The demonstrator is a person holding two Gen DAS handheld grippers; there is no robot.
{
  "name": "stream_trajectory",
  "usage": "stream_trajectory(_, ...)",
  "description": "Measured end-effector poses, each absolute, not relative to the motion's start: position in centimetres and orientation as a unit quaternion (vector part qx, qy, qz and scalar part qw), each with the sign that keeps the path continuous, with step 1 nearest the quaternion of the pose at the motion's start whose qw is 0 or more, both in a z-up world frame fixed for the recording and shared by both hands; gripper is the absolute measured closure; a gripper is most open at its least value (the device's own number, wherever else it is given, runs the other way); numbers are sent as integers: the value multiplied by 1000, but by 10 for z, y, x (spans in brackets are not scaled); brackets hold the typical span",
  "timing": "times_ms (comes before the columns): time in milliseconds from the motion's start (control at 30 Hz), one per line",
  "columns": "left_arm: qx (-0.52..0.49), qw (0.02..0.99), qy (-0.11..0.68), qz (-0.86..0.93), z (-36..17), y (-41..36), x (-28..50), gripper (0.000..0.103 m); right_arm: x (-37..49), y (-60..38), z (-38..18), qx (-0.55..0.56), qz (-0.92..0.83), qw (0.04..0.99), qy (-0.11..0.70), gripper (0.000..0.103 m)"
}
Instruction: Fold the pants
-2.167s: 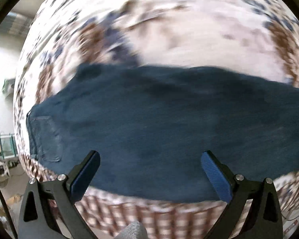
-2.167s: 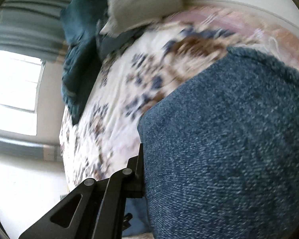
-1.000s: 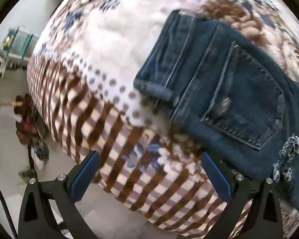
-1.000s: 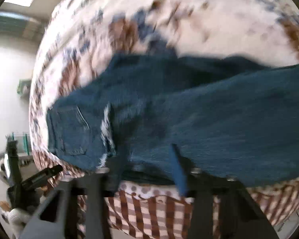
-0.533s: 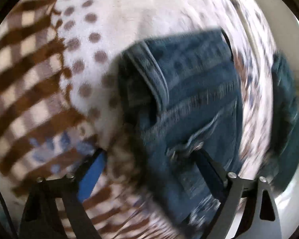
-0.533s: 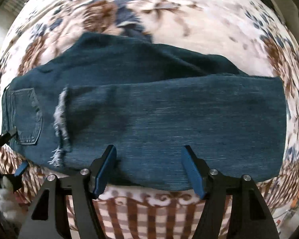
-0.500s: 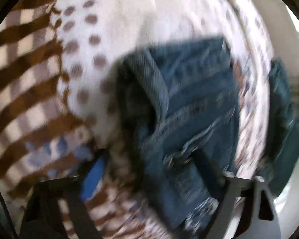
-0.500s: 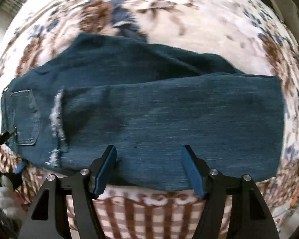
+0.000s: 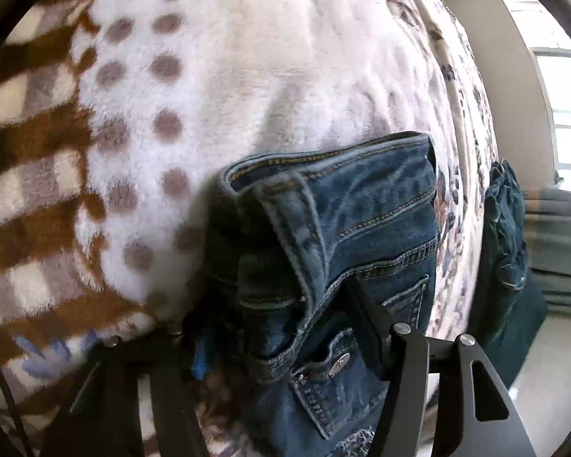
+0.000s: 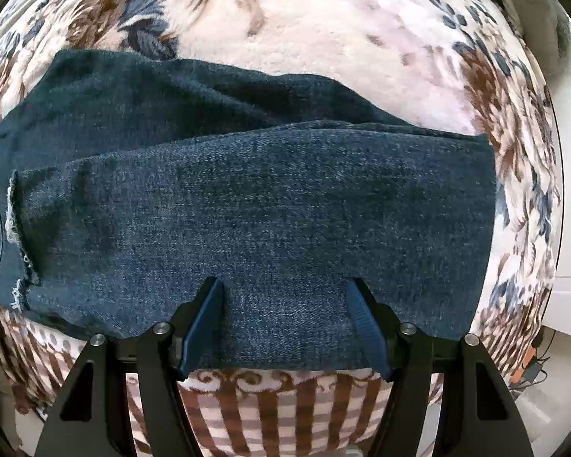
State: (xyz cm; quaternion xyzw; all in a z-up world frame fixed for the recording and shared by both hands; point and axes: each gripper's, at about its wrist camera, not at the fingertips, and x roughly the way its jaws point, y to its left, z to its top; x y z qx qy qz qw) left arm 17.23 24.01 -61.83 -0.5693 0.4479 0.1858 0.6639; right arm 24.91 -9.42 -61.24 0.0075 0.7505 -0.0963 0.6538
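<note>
Dark blue jeans [image 10: 247, 205] lie folded lengthwise across the patterned blanket [image 10: 323, 38], with a frayed hem at the left. My right gripper [image 10: 285, 323] is open and hovers over the near edge of the folded legs, holding nothing. In the left wrist view the waistband end of the jeans [image 9: 335, 228] with a rivet and pocket fills the lower middle. My left gripper [image 9: 278, 339] has its jaws closed in on the waistband denim, with cloth bunched between the fingers.
The blanket [image 9: 209, 57] has a brown checked border and dots at the near edge. A dark teal bundle of cloth [image 9: 510, 266] lies at the far side of the bed. A window and grey curtain are beyond it.
My left gripper has moved in onto the waistband and closed on it. My right gripper has come lower and nearer to the folded legs, staying open.
</note>
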Motion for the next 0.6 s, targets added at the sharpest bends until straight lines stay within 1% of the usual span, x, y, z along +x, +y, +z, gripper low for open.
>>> stream_trajectory(33, -557, 672, 451, 186, -615, 238, 174, 61, 249, -96, -615, 9, -94, 652, 752, 33)
stream_trajectory(67, -538, 685, 457, 182, -608, 235, 177, 70, 251, -94, -618, 11, -92, 651, 754, 33)
stream_trajectory(167, -485, 716, 471, 177, -585, 228, 185, 83, 256, -86, -623, 12, -87, 650, 755, 33)
stream_trajectory(233, -454, 740, 465, 176, -556, 218, 186, 84, 254, -87, -622, 9, -84, 651, 755, 33)
stream_trajectory(333, -418, 786, 434, 136, -519, 199, 190, 83, 251, -89, -622, 8, -82, 651, 754, 33)
stream_trajectory(367, -413, 791, 433, 129, -519, 199, 195, 80, 251, -89, -623, 10, -82, 651, 755, 33)
stream_trajectory(433, -428, 777, 442, 136, -541, 209, 204, 70, 252, -89, -624, 11, -82, 649, 756, 33)
stream_trajectory(467, -442, 759, 454, 151, -560, 221, 208, 69, 252, -90, -624, 15, -81, 648, 757, 33)
stream_trajectory(533, -482, 714, 480, 168, -603, 243, 211, 57, 253, -92, -625, 23, -81, 645, 759, 32)
stream_trajectory(567, -525, 691, 471, 158, -624, 253, 207, 55, 253, -94, -625, 27, -82, 644, 760, 33)
stream_trajectory(600, -550, 683, 457, 148, -632, 259, 205, 55, 253, -96, -626, 31, -83, 643, 761, 33)
